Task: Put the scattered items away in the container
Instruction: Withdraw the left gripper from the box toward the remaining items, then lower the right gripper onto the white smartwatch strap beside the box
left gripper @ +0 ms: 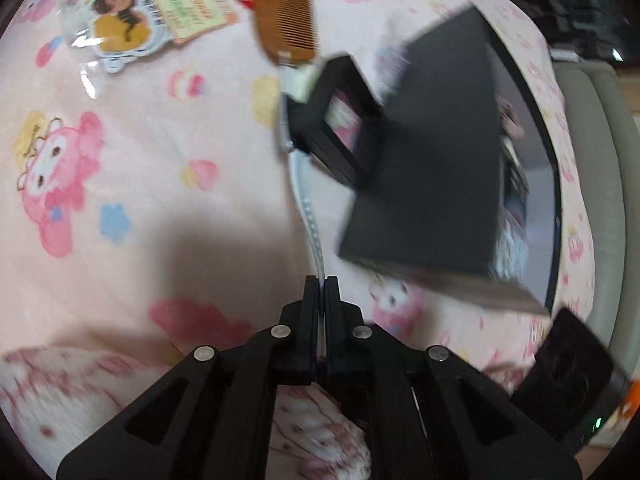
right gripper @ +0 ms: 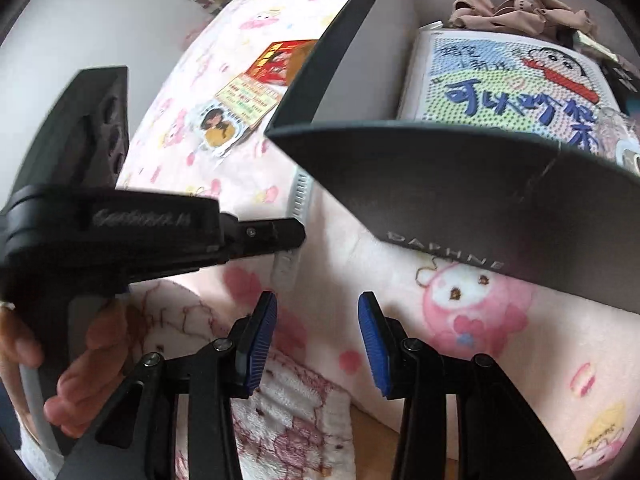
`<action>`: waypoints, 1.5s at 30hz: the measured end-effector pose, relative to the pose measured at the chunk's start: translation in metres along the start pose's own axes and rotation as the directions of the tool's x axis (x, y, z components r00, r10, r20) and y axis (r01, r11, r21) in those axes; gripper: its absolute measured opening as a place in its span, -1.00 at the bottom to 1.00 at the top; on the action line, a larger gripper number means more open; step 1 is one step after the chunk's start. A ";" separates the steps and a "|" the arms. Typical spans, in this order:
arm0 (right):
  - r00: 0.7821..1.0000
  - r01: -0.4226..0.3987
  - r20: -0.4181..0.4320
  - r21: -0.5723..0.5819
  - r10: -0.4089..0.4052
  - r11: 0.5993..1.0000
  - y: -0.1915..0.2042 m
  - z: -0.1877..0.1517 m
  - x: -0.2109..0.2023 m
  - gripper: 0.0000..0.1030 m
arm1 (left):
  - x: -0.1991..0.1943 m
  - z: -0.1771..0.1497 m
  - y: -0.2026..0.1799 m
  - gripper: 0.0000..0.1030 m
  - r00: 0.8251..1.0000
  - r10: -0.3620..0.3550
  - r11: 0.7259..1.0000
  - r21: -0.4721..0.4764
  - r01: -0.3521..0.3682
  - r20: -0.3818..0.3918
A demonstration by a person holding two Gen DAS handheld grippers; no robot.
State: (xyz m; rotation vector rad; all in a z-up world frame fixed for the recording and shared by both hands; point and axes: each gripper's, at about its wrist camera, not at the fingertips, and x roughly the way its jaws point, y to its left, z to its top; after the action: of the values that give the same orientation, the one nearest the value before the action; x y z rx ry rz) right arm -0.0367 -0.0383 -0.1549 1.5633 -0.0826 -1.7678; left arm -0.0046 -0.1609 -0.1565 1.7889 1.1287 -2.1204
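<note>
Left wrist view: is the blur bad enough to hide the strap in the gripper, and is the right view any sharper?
Left wrist view: box edges smear, yet the white strap reads clearly. Right wrist view: sharper, though the left gripper is blurred.

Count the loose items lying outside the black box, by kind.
brown wooden comb: 1
black square frame: 1
white perforated strap, gripped by left gripper: 1
printed paper pieces (girl sticker, yellow card, red packet): 3
Total: 6
</note>
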 end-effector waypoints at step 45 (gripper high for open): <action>0.999 0.041 -0.005 -0.096 -0.042 0.994 -0.018 -0.038 -0.015 -0.88 | 0.032 -0.044 0.032 -0.46 0.997 -0.057 0.997 0.043 0.059 -0.044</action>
State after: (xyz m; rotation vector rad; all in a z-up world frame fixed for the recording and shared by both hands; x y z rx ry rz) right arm -0.0134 -0.0012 -0.1617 1.5123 0.0387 -1.7717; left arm 0.0389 -0.1452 -0.1999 1.8511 1.1659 -2.1663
